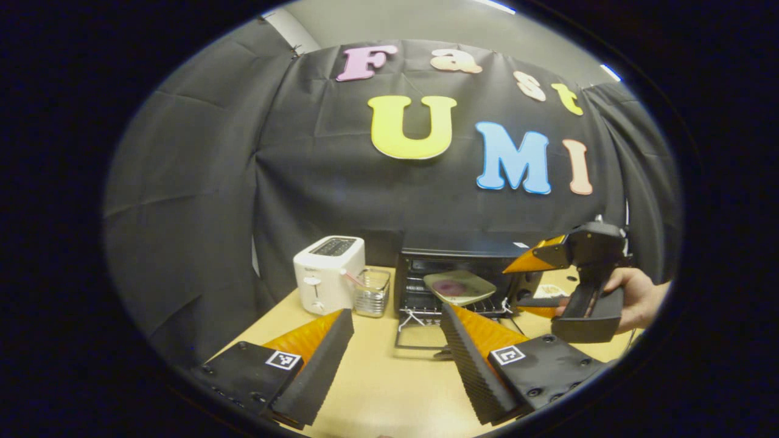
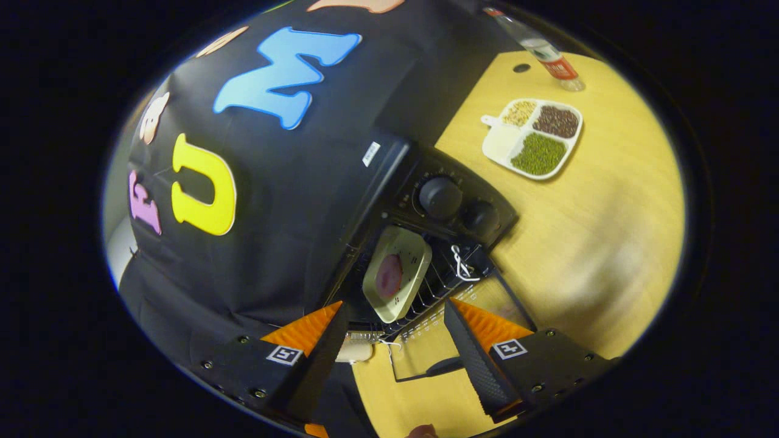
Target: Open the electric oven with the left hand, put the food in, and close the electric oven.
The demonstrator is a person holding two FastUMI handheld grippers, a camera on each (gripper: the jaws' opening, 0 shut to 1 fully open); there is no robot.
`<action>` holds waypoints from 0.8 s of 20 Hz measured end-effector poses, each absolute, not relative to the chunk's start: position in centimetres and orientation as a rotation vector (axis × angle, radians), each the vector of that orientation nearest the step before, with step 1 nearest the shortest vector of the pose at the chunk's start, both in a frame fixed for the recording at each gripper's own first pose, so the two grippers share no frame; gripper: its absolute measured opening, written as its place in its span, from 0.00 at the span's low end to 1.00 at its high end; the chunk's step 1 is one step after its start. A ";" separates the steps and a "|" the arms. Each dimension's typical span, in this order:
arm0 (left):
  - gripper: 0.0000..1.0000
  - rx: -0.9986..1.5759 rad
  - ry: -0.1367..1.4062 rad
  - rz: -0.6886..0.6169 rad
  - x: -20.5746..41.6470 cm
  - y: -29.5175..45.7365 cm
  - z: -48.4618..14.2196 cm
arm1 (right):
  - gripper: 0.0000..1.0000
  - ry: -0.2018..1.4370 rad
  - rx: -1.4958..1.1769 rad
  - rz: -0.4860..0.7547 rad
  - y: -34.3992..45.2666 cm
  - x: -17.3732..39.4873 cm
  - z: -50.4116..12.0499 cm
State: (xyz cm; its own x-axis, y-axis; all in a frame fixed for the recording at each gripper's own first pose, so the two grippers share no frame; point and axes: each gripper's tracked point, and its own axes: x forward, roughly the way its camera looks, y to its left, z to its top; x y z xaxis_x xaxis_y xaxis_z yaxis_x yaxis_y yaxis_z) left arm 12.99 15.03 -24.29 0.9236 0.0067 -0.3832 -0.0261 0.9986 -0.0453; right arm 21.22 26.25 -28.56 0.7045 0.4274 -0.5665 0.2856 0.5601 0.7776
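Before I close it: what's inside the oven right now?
The oven stands open, with a plate holding a pinkish food piece on its wire rack. The cavity behind the plate is too dark to read.

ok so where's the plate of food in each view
Left gripper view: the plate sits right of centre, on the rack of the open oven, right of the toaster.
Right gripper view: the plate is just below centre, tilted in the frame, above and between this gripper's fingers.
Shared landmark: the oven, door down.
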 end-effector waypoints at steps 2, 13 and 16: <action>1.00 -0.056 0.415 -0.014 13.5 13.5 -25.6 | 0.98 0.782 0.928 0.124 24.8 20.1 -27.3; 1.00 -0.110 0.599 -0.166 14.6 5.7 -34.3 | 0.98 0.585 0.571 0.088 14.6 15.6 -22.2; 0.98 -0.094 0.647 -0.203 14.4 4.2 -36.8 | 0.98 0.518 0.477 0.031 11.3 14.5 -21.1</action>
State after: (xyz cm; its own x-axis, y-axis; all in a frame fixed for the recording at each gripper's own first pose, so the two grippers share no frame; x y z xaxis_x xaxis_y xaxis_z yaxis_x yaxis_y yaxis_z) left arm 14.42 4.17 -36.79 0.7790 -0.2165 -0.5884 0.1577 0.9760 -0.1503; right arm 14.54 11.30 -21.13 0.8710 0.1472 -0.4687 0.0895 0.8905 0.4460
